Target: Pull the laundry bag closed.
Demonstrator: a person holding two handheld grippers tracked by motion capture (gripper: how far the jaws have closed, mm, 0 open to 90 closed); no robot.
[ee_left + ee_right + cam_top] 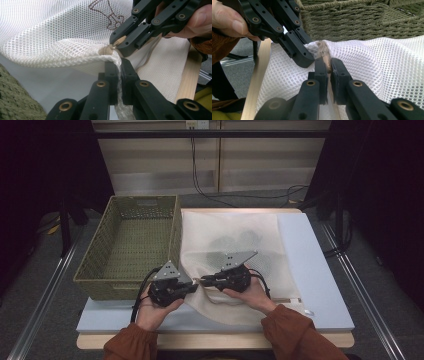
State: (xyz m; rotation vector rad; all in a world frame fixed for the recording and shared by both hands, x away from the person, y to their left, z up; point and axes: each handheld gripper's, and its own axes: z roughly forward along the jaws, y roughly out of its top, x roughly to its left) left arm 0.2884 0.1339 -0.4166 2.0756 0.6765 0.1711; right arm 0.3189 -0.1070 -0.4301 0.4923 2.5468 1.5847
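From above, a white mesh laundry bag (235,250) lies spread on a pale blue mat (310,270) covering the tabletop (215,340), with something dark inside it. A woven olive basket (132,245) stands just to its left, touching the bag's edge. The person's two hands meet at the bag's near left corner: the left tool (192,286) and the right tool (204,280) point at each other, tips almost touching.

In the left gripper view, the left tool (119,68) has its jaws together on a fold of the bag's white mesh edge (110,58). Directly beyond, the right tool (119,43) is pinched on a small tan zipper pull (120,40) at the bunched corner.

In the right gripper view, the right tool (327,65) is clamped on the tan pull (326,61), while the left tool (308,60) grips the mesh (372,65) right beside it. The basket's wall (362,22) rises close behind.
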